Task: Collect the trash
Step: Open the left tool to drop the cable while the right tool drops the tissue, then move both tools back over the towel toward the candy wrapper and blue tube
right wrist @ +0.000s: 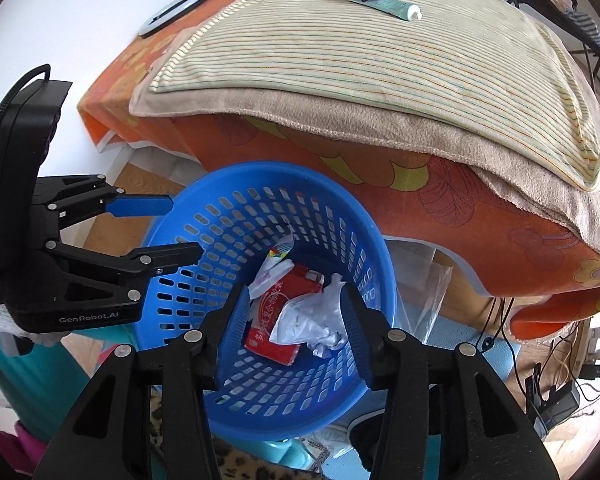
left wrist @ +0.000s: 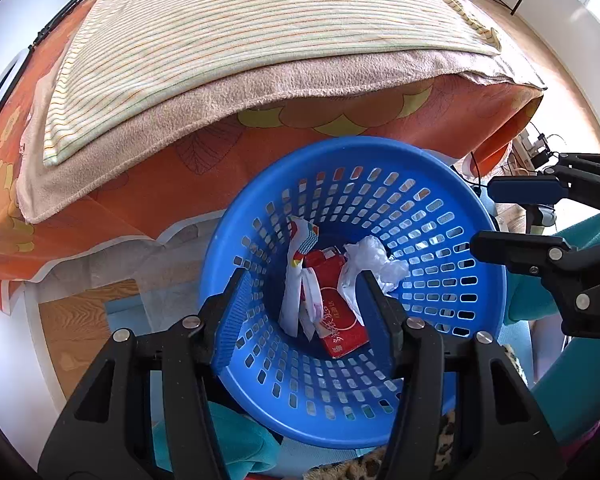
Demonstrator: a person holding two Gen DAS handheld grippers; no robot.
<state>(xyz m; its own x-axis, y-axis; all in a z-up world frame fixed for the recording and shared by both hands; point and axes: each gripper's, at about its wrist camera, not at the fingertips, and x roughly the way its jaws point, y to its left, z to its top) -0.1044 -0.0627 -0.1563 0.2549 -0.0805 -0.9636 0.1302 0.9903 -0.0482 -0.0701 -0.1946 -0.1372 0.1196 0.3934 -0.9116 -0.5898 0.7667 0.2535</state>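
Left wrist view: left gripper (left wrist: pixel 306 300) jaws apart, empty, above the blue basket (left wrist: pixel 480 280); red carton (left wrist: pixel 336 304) lies inside on the bottom.

Right wrist view: right gripper (right wrist: pixel 296 324) jaws apart, empty, above the basket; crumpled white wrapper (right wrist: pixel 312 320) rests on the carton inside.

The perforated basket (left wrist: pixel 440 216) is bright blue. Inside it lie a red carton (left wrist: pixel 340 312) with white lettering, a white crumpled tissue (left wrist: pixel 374 258) and a white wrapper (left wrist: pixel 300 256) with coloured zigzags. The tablecloth (left wrist: pixel 148 184) is orange with yellow flowers and drawn leaves. The towel (left wrist: pixel 260 80) is beige, the cloth (left wrist: pixel 240 28) on it cream with thin coloured stripes. The tube (right wrist: pixel 396 7) is teal with a white cap.
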